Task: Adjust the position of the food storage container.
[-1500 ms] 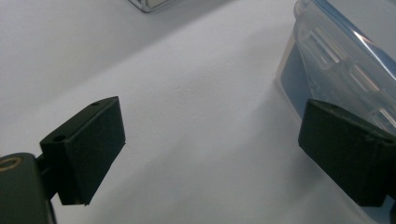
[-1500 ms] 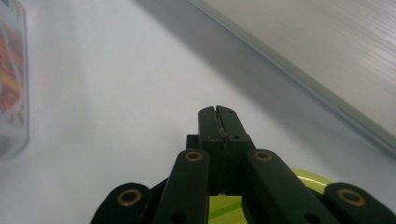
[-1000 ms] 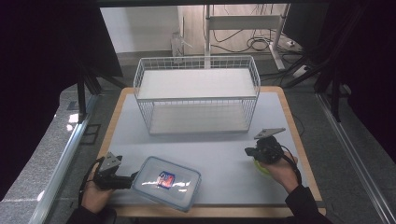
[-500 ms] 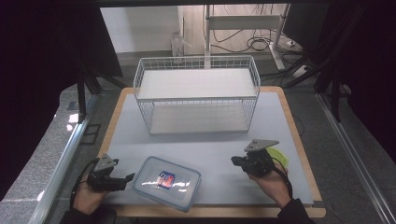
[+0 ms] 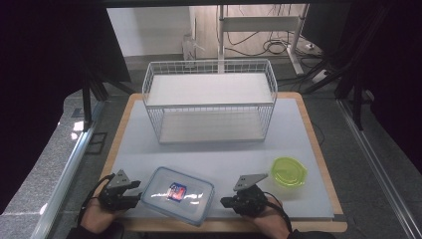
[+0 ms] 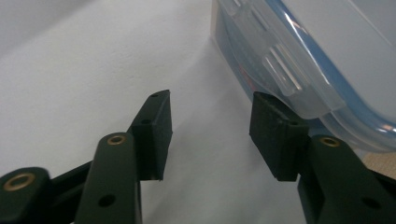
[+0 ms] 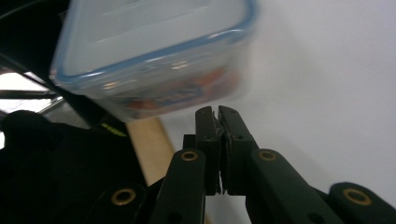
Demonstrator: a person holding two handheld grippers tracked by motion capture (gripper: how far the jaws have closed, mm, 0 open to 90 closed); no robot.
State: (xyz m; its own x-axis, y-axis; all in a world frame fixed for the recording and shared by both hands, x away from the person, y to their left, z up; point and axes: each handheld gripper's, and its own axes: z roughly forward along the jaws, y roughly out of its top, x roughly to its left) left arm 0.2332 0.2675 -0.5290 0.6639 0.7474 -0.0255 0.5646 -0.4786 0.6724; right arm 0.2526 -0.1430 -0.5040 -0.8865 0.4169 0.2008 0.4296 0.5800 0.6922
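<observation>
Tongs, high view: two black tongs lay at the near edge of the table, each in one of the person's hands; the left tongs (image 5: 130, 193) sat just left of a clear box (image 5: 177, 193), the right tongs (image 5: 230, 201) just right of it, both pointing at the box.
Box, high view: one clear lidded box with a blue rim lay flat on the grey mat (image 5: 214, 159), between the two tongs, with a red-and-blue item visible through the lid.
Other things, high view: one white wire basket (image 5: 209, 102) stood at the far half of the mat; one round green lid or dish (image 5: 288, 172) lay on the mat right of the right tongs, apart from them.
Left tongs, own view: the jaws stood well apart with nothing between them, only bare mat; the box (image 6: 299, 60) lay just beyond the right-hand jaw, its side latch and blue seal plain here though too small to make out from above.
Right tongs, own view: the jaws were pressed together, holding nothing; the box (image 7: 154, 51) sat just ahead of the tips, slightly blurred, its reddish contents showing through the wall, and I cannot tell if the tips touched it.
Table edge, right tongs' view: a strip of wooden table edge (image 7: 147, 144) showed below the box.
</observation>
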